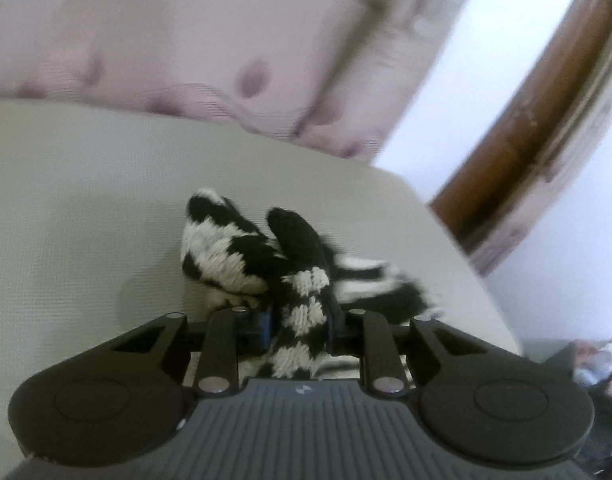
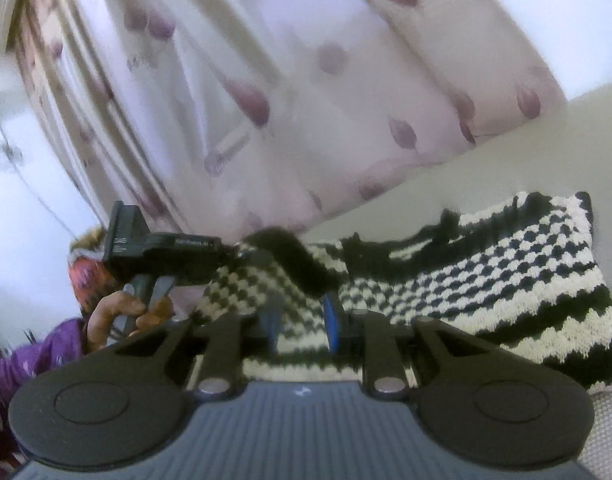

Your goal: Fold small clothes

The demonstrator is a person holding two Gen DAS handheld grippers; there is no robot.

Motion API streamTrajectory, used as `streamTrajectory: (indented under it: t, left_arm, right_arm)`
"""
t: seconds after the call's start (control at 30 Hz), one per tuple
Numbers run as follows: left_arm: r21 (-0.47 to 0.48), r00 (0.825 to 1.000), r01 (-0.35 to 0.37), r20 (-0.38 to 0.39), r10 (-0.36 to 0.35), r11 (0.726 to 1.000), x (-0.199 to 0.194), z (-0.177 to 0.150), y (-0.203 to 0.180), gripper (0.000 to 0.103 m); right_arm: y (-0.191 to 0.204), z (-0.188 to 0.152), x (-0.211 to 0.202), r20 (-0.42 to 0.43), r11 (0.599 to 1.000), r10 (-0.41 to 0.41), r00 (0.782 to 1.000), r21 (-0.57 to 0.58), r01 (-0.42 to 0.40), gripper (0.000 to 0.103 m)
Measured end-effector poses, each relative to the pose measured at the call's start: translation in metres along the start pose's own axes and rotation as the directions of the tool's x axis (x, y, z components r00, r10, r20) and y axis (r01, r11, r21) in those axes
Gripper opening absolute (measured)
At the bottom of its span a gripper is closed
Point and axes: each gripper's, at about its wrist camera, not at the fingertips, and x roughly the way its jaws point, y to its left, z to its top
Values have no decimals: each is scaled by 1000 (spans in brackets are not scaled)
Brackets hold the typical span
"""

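Pink tulip-print curtain is hanging behind the pale table; a brown door frame is showing off to one side. Nothing is blocking the knit. It's black-and-white checkered with striped bands, lying bunched on the table. Left gripper is clamped on a gathered fold of it, the fabric standing up in lumps past the pads. Right gripper is pinching the knit's edge between its blue pads. A hand in a purple sleeve is gripping the left gripper's handle.
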Motion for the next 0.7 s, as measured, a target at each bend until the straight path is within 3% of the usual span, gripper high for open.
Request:
streamTrajectory:
  t: [0.13,0.2,0.37,0.47,0.53,0.6,0.7]
  left_arm:
    - [-4,995,98,-13,-98,995,33,-13,-57,20]
    - [-26,986,158,-42,-159,987,54,-26,-74,2]
    - [-80,956,285,-54,-290,955,91,-59,-94,2]
    - [-129,929,369,25,-369,921,74,-64,-91,3]
    - [-122,911,412,76,-405,903,52,-61,-88,15]
    - [-90,917,390,134,-377,916,27,-56,-87,53]
    - [-38,925,319,230,-302,947,-3,-49,-78,84]
  right_arm:
    - [-25,3,-12,65,990,31,997,135,-39,22]
    - [-40,4,-17,92,975,42,995,214,-61,22]
    - [-75,1,-18,125,916,67,990,386,-110,24]
    - [-88,-5,-16,126,890,74,989,440,-123,25]
    - [-90,-6,-14,122,885,88,989,446,-134,25]
    - [-89,-6,-11,109,889,101,989,437,-139,25]
    - [-86,-2,2,91,886,125,988,438,-152,25]
